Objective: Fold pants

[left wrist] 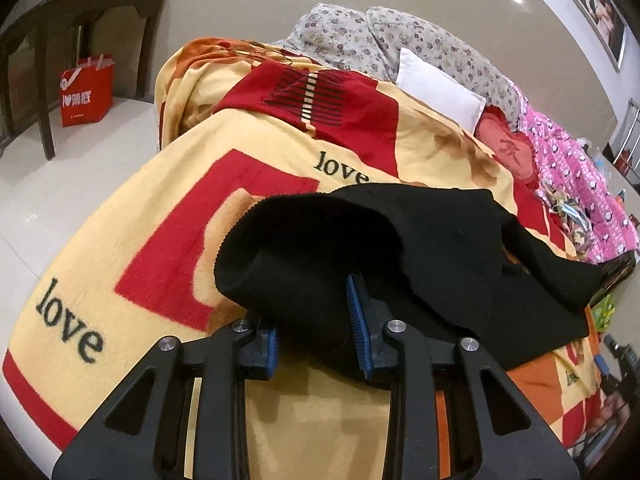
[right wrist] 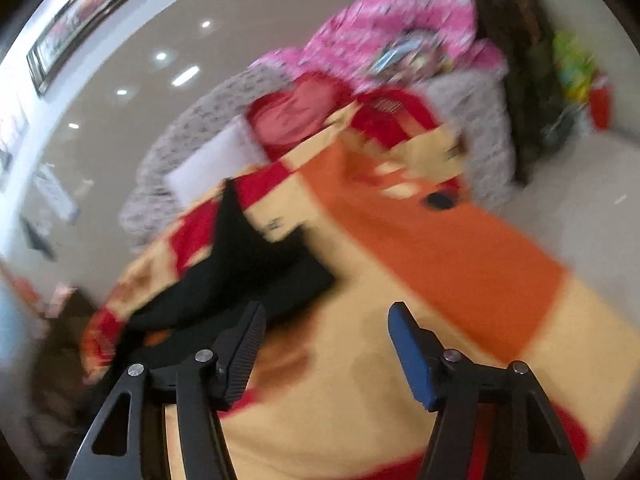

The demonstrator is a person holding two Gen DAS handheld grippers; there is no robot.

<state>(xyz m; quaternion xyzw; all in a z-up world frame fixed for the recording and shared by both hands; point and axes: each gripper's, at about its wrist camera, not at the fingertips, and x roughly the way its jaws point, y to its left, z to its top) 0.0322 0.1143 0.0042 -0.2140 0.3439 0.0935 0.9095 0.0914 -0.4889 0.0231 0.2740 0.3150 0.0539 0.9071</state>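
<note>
The black pants (left wrist: 400,248) lie bunched on a yellow, red and orange "love" blanket (left wrist: 132,236) that covers the bed. In the left wrist view my left gripper (left wrist: 316,320) has its blue pads around a thick fold of the pants, with cloth filling the gap between them and draped over the left pad. In the blurred right wrist view my right gripper (right wrist: 326,320) is open and empty above the blanket (right wrist: 440,248). The pants (right wrist: 240,272) lie just left of its left finger (right wrist: 244,344).
Floral pillows (left wrist: 400,40), a white cushion (left wrist: 436,88), a red heart cushion (left wrist: 504,148) and a pink quilt (left wrist: 576,192) lie at the bed's head. A dark wooden table (left wrist: 80,40) and a red shopping bag (left wrist: 86,92) stand on the floor left of the bed.
</note>
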